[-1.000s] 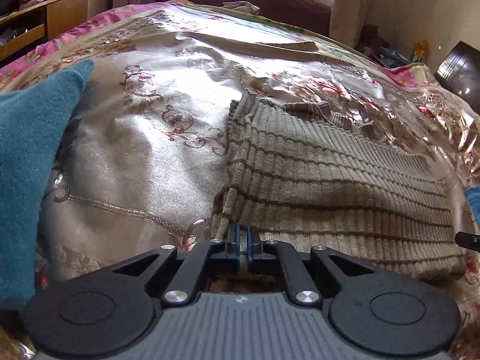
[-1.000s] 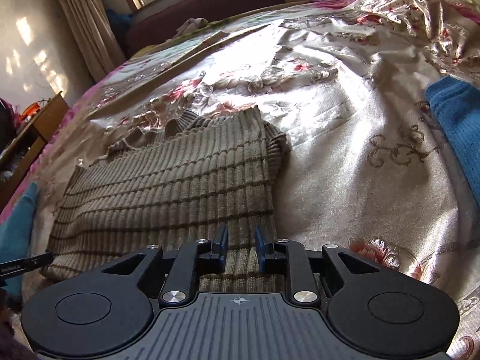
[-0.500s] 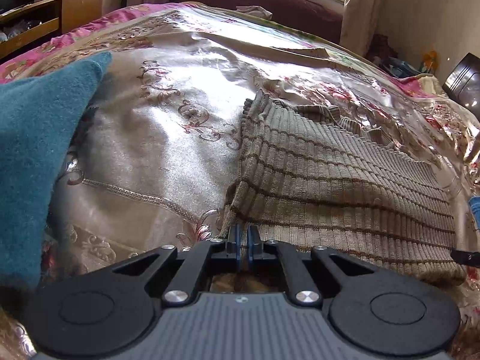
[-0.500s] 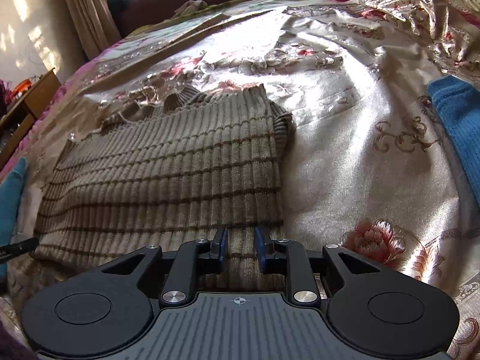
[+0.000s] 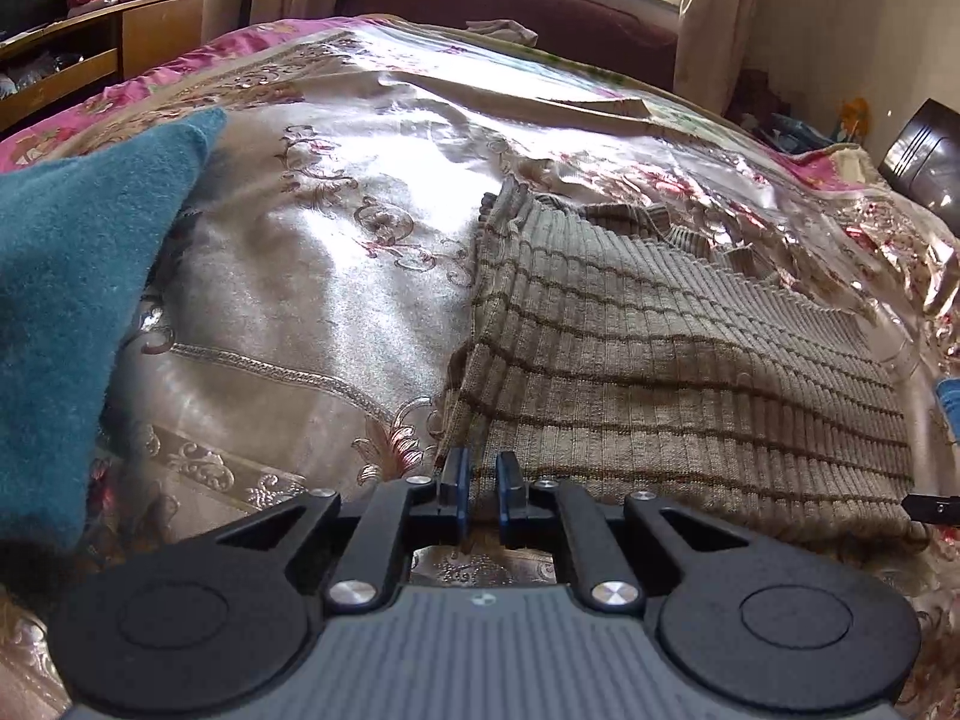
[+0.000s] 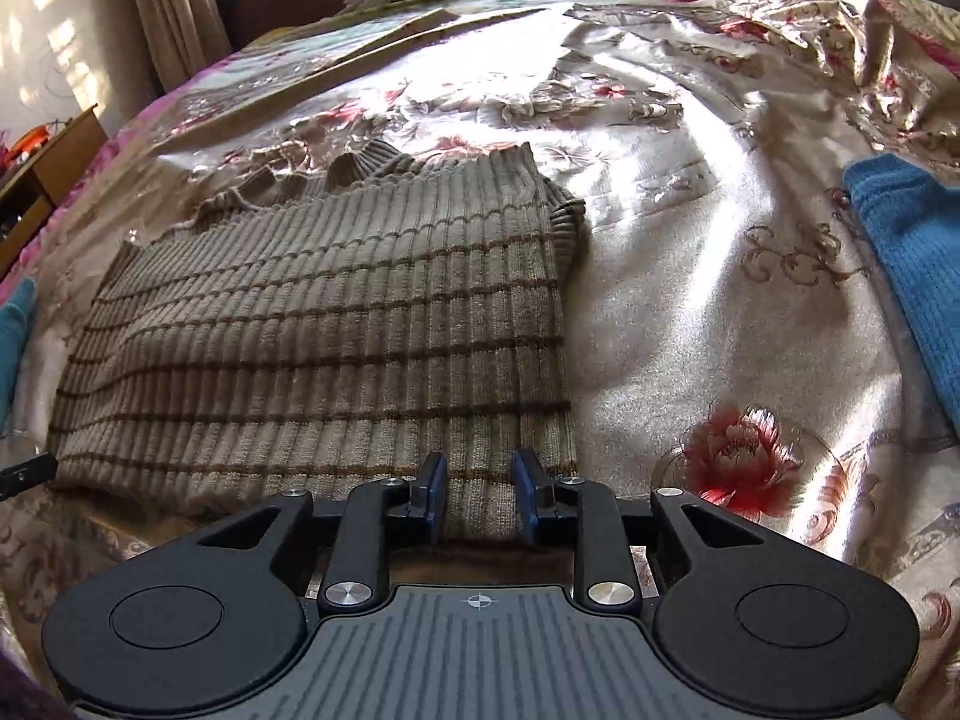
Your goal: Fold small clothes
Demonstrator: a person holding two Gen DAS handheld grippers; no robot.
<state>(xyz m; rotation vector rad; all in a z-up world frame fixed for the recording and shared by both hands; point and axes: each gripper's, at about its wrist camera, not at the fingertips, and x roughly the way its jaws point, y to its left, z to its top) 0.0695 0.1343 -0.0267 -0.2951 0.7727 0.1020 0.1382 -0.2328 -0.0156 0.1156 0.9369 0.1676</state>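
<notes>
The bed [image 5: 336, 312] carries a shiny beige satin cover [image 6: 690, 312] with embroidered scrolls and red flowers, edged in pink, creased and rumpled toward its far side. A ribbed tan sweater [image 6: 336, 324] with thin brown stripes lies flat directly on the cover, folded into a rectangle, its ribbed collar at the far edge. A teal fleece garment [image 5: 78, 276] rests on the cover well to one side of the sweater. A blue knitted garment [image 6: 912, 252] lies on the cover at the opposite side, apart from the sweater. A pale crumpled cloth [image 5: 504, 30] sits at the bed's far end.
</notes>
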